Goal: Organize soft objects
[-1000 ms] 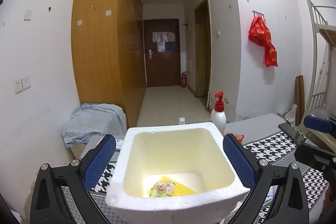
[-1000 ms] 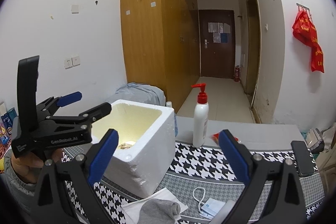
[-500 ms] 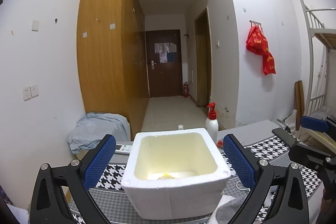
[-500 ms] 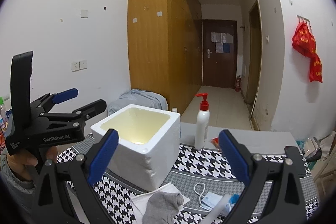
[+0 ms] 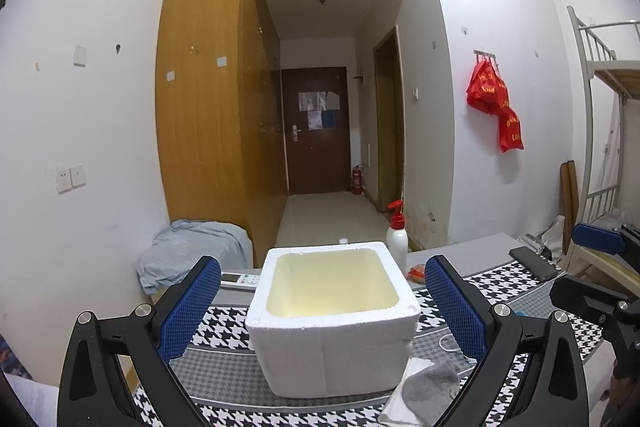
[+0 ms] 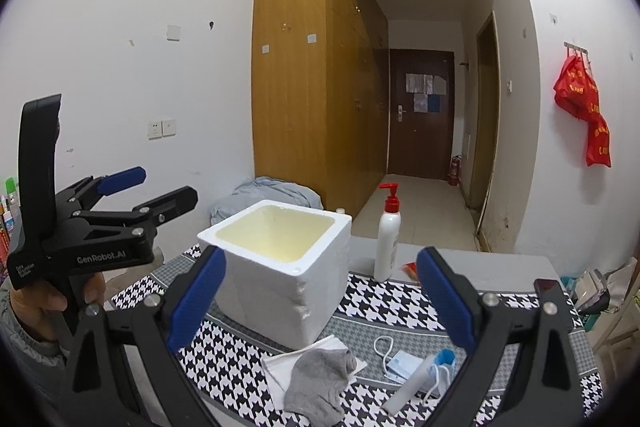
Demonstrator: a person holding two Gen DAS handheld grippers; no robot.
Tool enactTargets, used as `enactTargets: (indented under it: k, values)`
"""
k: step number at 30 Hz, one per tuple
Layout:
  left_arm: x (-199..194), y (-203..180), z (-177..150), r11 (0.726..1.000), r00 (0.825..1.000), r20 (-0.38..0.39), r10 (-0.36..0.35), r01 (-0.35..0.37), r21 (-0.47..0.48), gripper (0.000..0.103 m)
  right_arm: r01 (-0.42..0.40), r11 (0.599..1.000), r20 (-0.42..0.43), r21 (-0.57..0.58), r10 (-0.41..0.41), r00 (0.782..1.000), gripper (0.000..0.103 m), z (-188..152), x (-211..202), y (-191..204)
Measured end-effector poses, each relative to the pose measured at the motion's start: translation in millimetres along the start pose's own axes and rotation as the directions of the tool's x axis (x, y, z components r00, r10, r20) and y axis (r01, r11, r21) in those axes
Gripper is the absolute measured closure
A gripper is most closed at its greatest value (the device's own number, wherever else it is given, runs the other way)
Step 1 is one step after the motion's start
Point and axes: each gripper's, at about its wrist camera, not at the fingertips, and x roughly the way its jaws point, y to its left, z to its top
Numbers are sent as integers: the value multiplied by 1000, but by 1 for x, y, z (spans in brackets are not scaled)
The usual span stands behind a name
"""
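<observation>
Left gripper [image 5: 322, 301]: jaws spread wide, nothing between the pads, held above the table's near edge and facing the box [image 5: 332, 319]. In the right wrist view the same gripper [image 6: 154, 189] appears at the left, gripped by a hand [image 6: 48, 301], jaws apart.

Right gripper [image 6: 318, 297]: jaws wide apart, empty, held above the table.

Box: white foam, open top, yellowish inside; sits on the houndstooth cloth [image 6: 400, 303]. Contents not visible from either view.

Sock [image 6: 320, 379]: grey, crumpled, lying on a white paper [image 6: 288, 363] just in front of the box's near right corner. In the left wrist view the sock [image 5: 430, 383] shows beside the box's lower right corner.

Face mask [image 6: 404, 363]: flat on the cloth, right of the sock, ear loop trailing. A white tube with a blue cap [image 6: 416, 381] lies just beside it.

Pump bottle [image 6: 388, 235]: white, red pump, upright behind the box to the right.
</observation>
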Motion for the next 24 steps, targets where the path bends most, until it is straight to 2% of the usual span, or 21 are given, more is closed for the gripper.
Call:
enactTargets:
  k: [15,24]
  values:
    - [-27,-3,-21,1000,1000,13,-13,13,-22,1,-3,1000,33,-24,4,999,5,-19,-20,13]
    - [-34,-2,-47,999,1000,17,-3,3,-35,1,11,1000,12,-26,-11,1000,5,-42,-23,17]
